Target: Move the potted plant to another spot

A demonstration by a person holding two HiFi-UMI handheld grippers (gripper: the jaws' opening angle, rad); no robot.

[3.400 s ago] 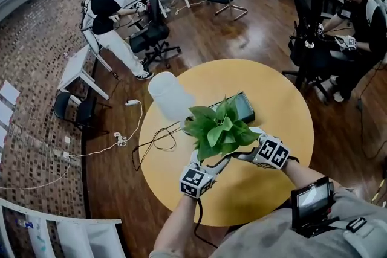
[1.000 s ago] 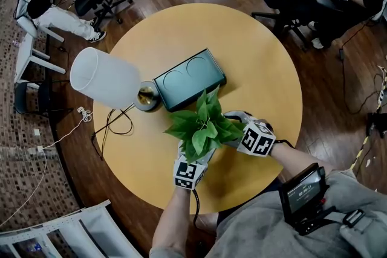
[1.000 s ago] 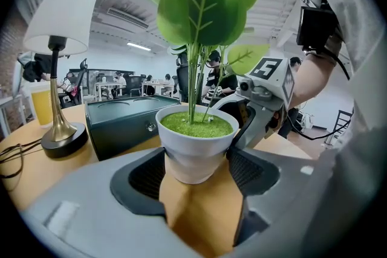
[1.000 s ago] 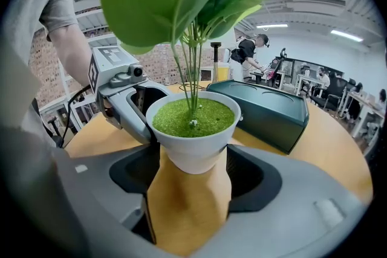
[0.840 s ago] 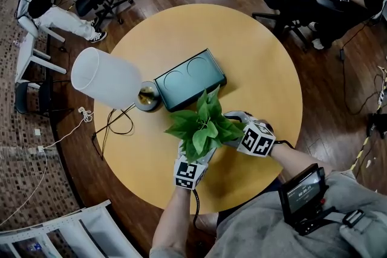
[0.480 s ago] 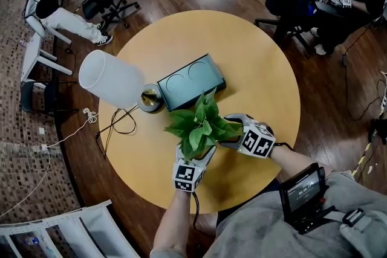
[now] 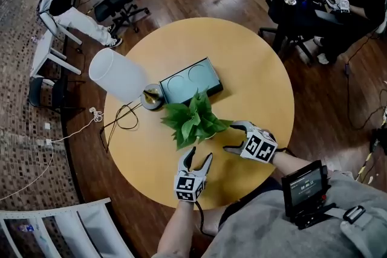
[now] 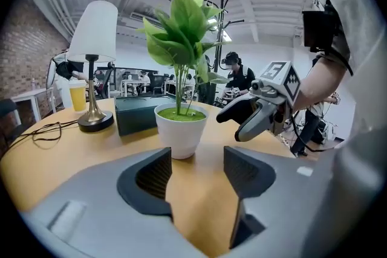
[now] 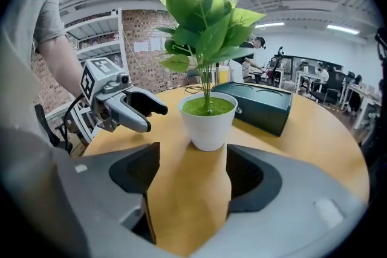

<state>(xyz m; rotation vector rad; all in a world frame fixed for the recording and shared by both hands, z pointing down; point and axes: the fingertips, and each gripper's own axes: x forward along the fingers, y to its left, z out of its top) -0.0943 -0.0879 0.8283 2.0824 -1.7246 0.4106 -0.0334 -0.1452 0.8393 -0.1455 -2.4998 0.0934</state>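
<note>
The potted plant [image 7: 193, 119], green leaves in a white pot [image 8: 180, 130], stands upright on the round yellow table [image 7: 254, 63], near its middle. My left gripper [image 7: 199, 157] sits just short of the pot on my side. Its jaws are closing, with only bare table between them. My right gripper [image 7: 233, 137] lies to the right of the pot [image 9: 209, 121], clear of it. Its jaws are closing slightly with nothing between them. Each gripper view shows the other gripper beside the pot: the right gripper [image 8: 233, 125] and the left gripper [image 9: 152, 119].
A dark green box [image 7: 187, 80] lies just behind the plant. A lamp with a white shade [image 7: 118, 75] and brass base [image 7: 151, 95] stands to its left, its cable [image 7: 121, 121] trailing off the table edge. People sit at desks beyond the table.
Both grippers have let go of the pot and drawn back from it toward me. The plant stays where it was set. The head view has tilted slightly.
</note>
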